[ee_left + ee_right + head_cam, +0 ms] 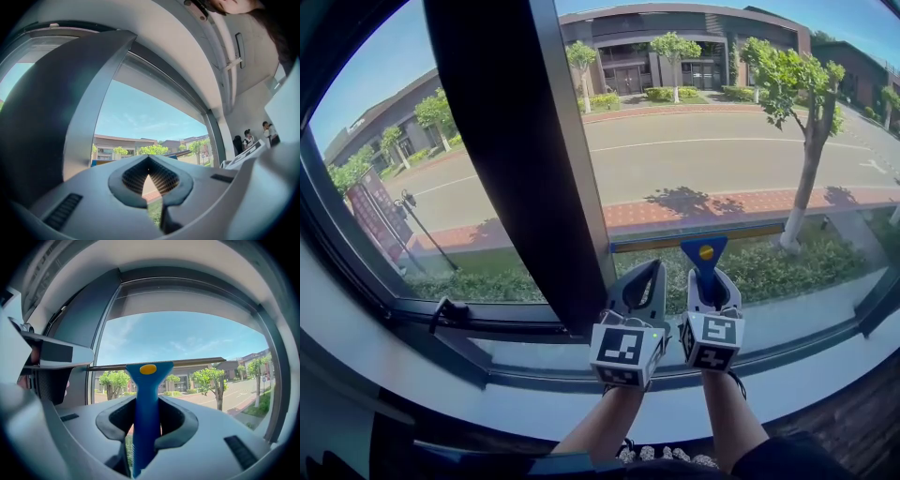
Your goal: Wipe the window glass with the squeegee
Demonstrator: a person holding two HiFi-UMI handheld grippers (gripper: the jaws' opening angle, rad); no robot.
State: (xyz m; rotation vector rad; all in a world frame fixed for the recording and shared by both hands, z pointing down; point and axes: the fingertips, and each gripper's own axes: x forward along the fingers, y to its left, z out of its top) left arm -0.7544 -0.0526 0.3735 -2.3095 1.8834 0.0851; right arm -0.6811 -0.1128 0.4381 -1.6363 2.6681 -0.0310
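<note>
squeegee point(706, 251) at window glass point(703, 141) above sill point(534, 398), gripped by right claw point(710, 284); left claw point(652, 268) clenched.

Lower end of the squeegee point(146, 394) out of sight, probably deep inside the right hand-held gripper point(146, 417).
</note>
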